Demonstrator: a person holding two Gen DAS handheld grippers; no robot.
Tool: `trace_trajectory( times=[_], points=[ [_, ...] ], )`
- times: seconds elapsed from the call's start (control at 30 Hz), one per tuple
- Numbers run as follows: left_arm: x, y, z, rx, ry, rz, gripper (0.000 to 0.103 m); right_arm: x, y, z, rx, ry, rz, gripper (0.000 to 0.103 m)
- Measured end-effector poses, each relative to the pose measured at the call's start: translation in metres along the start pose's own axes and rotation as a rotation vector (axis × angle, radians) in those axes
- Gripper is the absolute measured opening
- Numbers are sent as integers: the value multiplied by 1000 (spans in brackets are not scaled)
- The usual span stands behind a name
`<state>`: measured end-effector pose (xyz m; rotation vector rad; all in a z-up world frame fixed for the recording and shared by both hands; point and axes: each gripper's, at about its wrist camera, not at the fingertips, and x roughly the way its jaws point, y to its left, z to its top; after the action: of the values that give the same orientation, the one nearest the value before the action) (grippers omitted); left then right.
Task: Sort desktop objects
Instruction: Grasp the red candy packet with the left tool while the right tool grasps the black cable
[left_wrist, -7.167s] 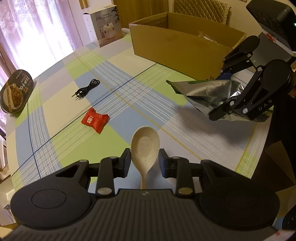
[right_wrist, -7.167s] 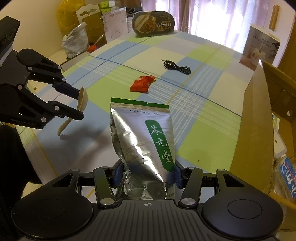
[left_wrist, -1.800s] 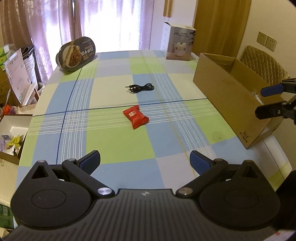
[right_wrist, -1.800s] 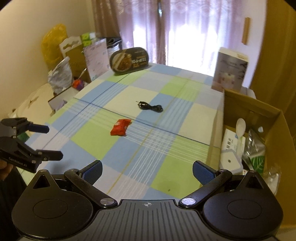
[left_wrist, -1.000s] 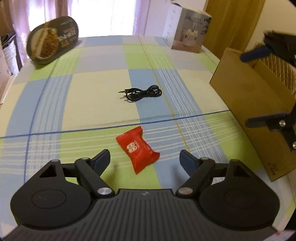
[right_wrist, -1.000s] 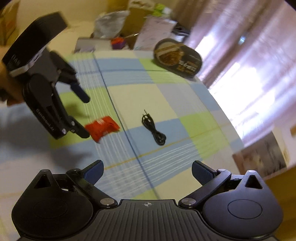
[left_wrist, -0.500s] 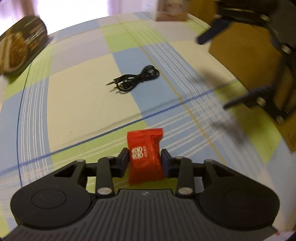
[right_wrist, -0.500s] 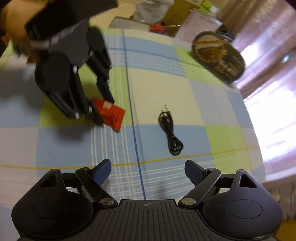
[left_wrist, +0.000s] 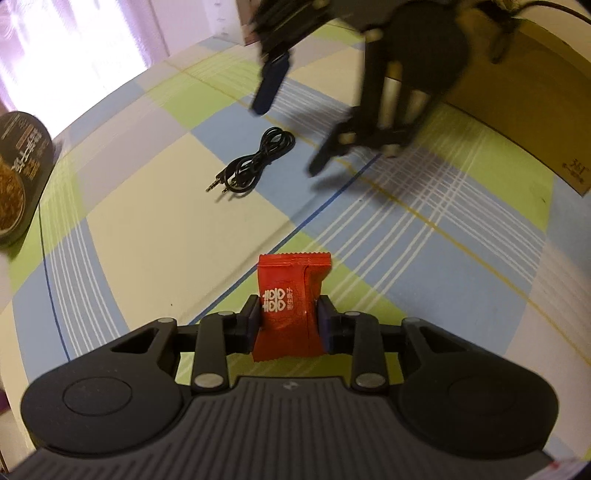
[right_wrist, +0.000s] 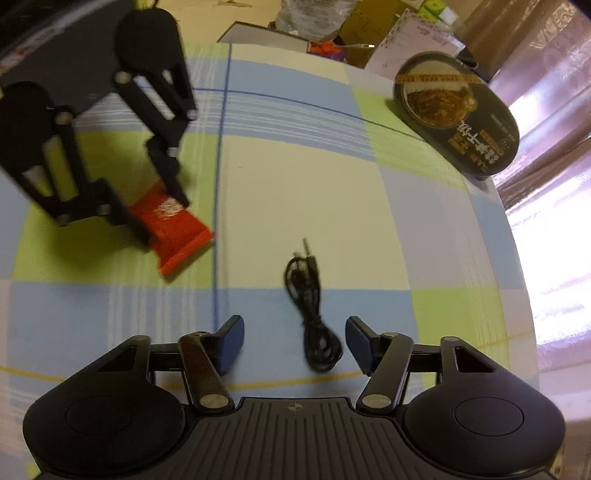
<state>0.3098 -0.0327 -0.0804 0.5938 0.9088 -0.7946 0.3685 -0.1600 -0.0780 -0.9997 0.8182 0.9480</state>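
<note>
Left tool (left_wrist: 287, 320) is clenching the red snack packet (left_wrist: 289, 306) between its 2 pads, gripping the packet's lower half; the top edge is sticking out forward past the fingertips. In the right wrist view the same packet (right_wrist: 170, 227) is showing in the left tool (right_wrist: 157, 218), tilted, low over a green square of the checked tabletop (right_wrist: 314, 192); cannot tell whether it is touching the cloth.

Right tool (right_wrist: 293, 345) is sitting released, jaws spread wide, with the coiled black audio cable (right_wrist: 312, 314) lying flat on the tabletop between the fingers, nearer the right one, not touching either. The cable's plug end is pointing away from the tool. From the left wrist view the cable (left_wrist: 255, 164) is lying on the tabletop (left_wrist: 147, 229) with the blurred right tool (left_wrist: 295, 140) hovering just over and behind it.

Cardboard box (left_wrist: 517, 85) is standing at the right edge of the tabletop, well apart from both items. Dark oval food container (right_wrist: 458, 110) is resting on the far side of the tabletop, near the curtain.
</note>
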Motion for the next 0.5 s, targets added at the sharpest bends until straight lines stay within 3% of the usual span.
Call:
trace_trajectory(
  times=[0.07, 0.2, 0.3, 0.37, 0.43, 0.5],
  points=[
    [1, 3, 0, 7, -9, -2, 33, 9, -7, 4, -10, 11, 9, 46],
    [4, 10, 2, -6, -24, -18, 37, 21, -16, 8, -36, 24, 41, 44],
    [7, 14, 3, -7, -36, -34, 39, 26, -21, 9, -17, 34, 68, 32],
    [9, 16, 5, -10, -39, -43, 39, 28, -25, 10, 18, 36, 89, 17],
    [10, 17, 7, -17, -37, -51, 39, 30, -26, 10, 45, 41, 101, 11],
    [11, 18, 8, -29, -31, -56, 39, 27, -24, 9, 70, 41, 107, 10]
  ],
)
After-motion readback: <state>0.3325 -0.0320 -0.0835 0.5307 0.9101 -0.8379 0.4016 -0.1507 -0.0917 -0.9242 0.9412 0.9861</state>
